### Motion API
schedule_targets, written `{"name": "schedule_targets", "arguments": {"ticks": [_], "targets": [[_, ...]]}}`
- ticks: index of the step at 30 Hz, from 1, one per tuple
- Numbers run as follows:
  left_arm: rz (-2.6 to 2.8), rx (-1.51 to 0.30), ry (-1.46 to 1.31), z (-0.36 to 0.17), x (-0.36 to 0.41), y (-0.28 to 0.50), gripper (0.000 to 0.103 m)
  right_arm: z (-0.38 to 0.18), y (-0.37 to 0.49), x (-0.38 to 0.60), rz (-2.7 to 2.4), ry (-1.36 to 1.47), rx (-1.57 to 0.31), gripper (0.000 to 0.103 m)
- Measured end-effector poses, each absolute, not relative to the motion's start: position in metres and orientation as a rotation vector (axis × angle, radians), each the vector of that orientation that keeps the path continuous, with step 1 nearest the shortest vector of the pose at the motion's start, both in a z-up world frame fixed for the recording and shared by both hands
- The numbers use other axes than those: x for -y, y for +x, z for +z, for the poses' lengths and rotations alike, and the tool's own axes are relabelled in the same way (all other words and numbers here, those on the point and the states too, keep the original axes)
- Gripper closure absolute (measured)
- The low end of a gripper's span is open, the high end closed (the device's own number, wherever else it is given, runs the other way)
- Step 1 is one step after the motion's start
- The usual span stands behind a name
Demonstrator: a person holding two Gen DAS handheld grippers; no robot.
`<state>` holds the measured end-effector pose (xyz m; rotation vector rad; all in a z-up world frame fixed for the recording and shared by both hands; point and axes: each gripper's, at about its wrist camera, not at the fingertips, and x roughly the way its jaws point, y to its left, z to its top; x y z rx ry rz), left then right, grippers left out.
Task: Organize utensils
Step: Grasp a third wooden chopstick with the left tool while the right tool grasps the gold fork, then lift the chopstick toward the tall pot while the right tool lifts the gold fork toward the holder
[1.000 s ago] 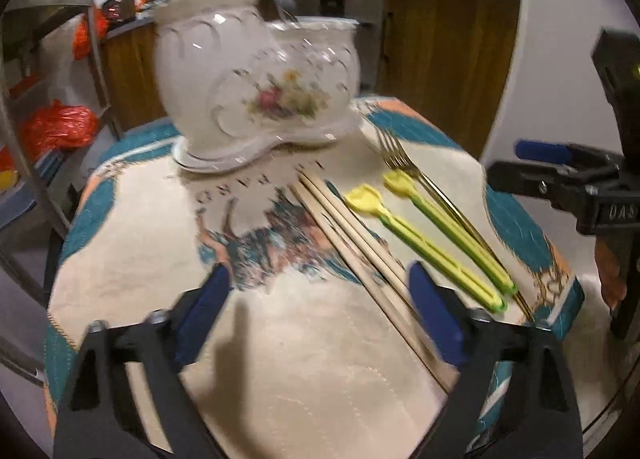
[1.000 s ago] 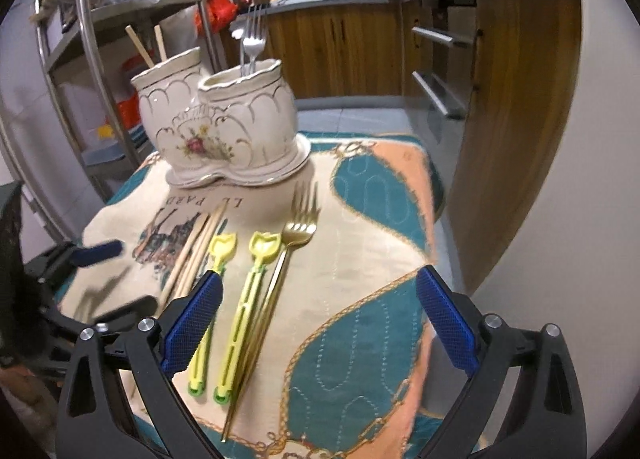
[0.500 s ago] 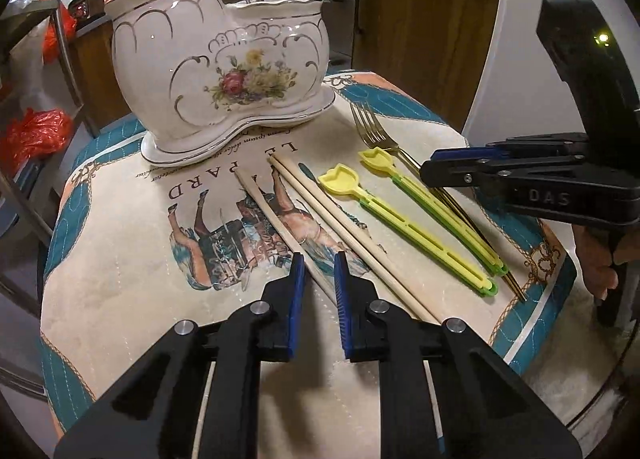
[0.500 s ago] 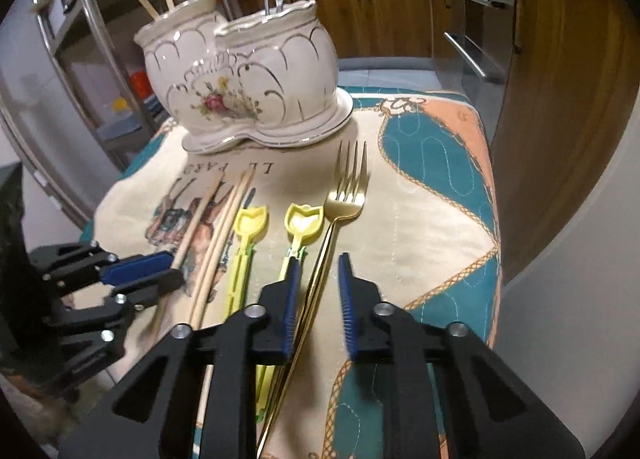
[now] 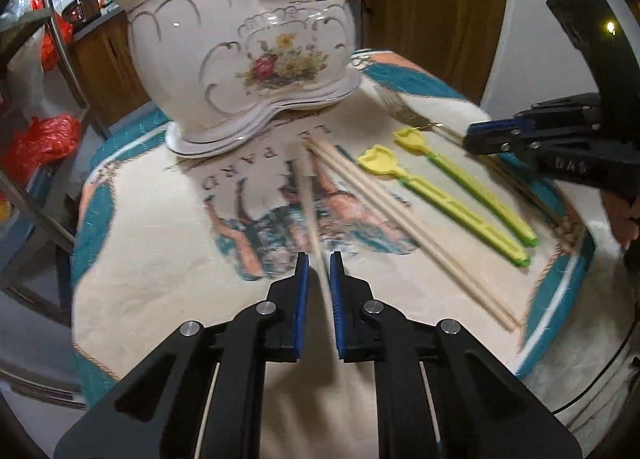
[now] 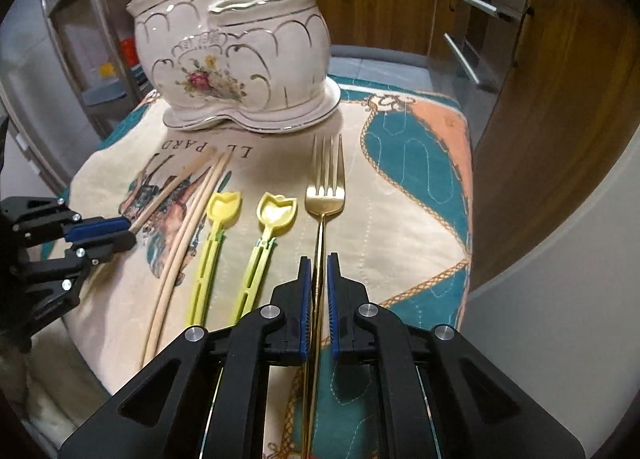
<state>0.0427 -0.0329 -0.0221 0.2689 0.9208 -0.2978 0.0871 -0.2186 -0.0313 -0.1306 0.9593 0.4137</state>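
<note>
Landmark: the white ceramic holder [image 6: 236, 63], two joined cups on one base at the far end of the cloth [image 6: 400, 219]; every place below is told from it.
Left gripper [image 5: 318, 259]: its jaws have just been closing and are now nearly together on a single chopstick [image 5: 310, 203], which runs from the pads straight toward the holder's front.
Chopstick pair [image 6: 180, 235]: lies flat on the cloth in front of the holder, just right of the held one, untouched.
Yellow spoons [image 6: 218, 235]: two, side by side, farther right, bowls toward the holder.
Right gripper [image 6: 318, 263]: its jaws have just been closing; they pinch the gold fork [image 6: 325, 179] by its thin handle, tines pointing at the holder's right cup.
Step in hand: I judge both grasps just made, lifting not begun.
Next move: raise each piece, tip it upright and lower it into a cup; chopstick ends show in the left cup and a fork in the right, which suggests the sorting.
Edges: the fork handle runs close to the cloth's near edge; the cloth's right side drops off beside a wooden cabinet [image 6: 540, 107].
Open room: clear air above the cloth; the two grippers stand well apart.
</note>
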Motion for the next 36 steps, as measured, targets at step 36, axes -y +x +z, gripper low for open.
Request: {"name": "schedule_targets", "arguments": {"ticks": [36], "targets": [[-0.366,-0.499,0.181,0.027,-0.002,-0.001,0.098,0.019,0.042,0.237,0.448,-0.071,-0.601,0.096]]}}
